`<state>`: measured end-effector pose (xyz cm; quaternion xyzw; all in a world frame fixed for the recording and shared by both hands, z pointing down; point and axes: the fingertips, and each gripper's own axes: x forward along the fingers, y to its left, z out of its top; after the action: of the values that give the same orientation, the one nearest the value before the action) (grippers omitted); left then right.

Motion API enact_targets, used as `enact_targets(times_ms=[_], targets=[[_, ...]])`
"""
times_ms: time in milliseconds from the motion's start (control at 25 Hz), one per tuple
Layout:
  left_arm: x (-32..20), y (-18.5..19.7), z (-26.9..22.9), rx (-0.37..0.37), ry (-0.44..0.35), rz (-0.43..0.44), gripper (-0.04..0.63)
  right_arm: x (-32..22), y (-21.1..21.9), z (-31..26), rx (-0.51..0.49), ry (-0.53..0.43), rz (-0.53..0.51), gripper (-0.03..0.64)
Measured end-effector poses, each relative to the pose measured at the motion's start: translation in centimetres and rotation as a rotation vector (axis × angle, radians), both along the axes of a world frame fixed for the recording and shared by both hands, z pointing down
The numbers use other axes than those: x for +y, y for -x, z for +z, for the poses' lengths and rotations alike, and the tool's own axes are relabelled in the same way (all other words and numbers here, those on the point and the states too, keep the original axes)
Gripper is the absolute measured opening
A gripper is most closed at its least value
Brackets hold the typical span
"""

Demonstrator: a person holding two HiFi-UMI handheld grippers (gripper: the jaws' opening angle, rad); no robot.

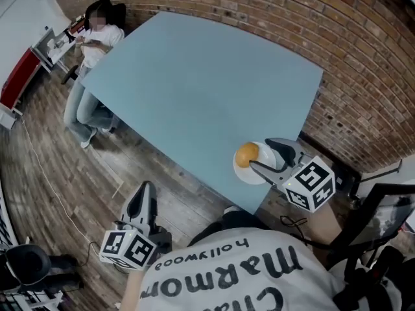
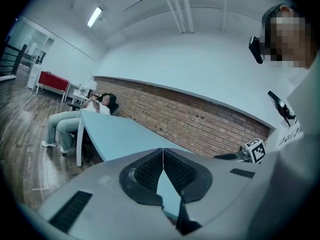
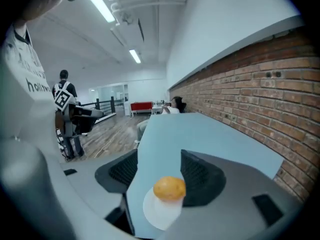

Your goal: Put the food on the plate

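From the head view, I see the plate [image 1: 249, 172] at the bench's [image 1: 194, 89] near right corner, with the food [image 1: 247, 154], a round orange-yellow lump, on the plate at its far edge. My right gripper [image 1: 259, 153] hangs over the plate. My left gripper [image 1: 144, 190] is well apart from the plate, off the bench's near edge above the wood floor. A person [image 1: 97, 37] sits at the corner farthest from the plate. In the left gripper view, the jaws are clenched pad to pad with nothing between them, and they point along the bench. In the right gripper view, the jaws are released and stand wide. The food [image 3: 169, 188] on the plate [image 3: 159, 213] shows between them, and neither pad touches it.
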<state>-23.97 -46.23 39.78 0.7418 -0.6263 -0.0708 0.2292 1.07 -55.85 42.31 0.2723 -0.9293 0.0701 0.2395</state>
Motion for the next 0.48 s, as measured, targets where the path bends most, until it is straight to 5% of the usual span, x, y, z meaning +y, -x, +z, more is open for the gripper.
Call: enact_targets(times_ms=[160,480], targets=[[1.3,-0.8,-1.1,0.001,-0.044,0.044,0.009,2.8,-1.2,-3.6,-0.077,-0.098,0.087,0.060],[5.5,-3.7,-2.6,0.000,-0.088,0.170,0.009,9.8,-4.9,-5.5,-0.323,-0.026,0.258,0.016]])
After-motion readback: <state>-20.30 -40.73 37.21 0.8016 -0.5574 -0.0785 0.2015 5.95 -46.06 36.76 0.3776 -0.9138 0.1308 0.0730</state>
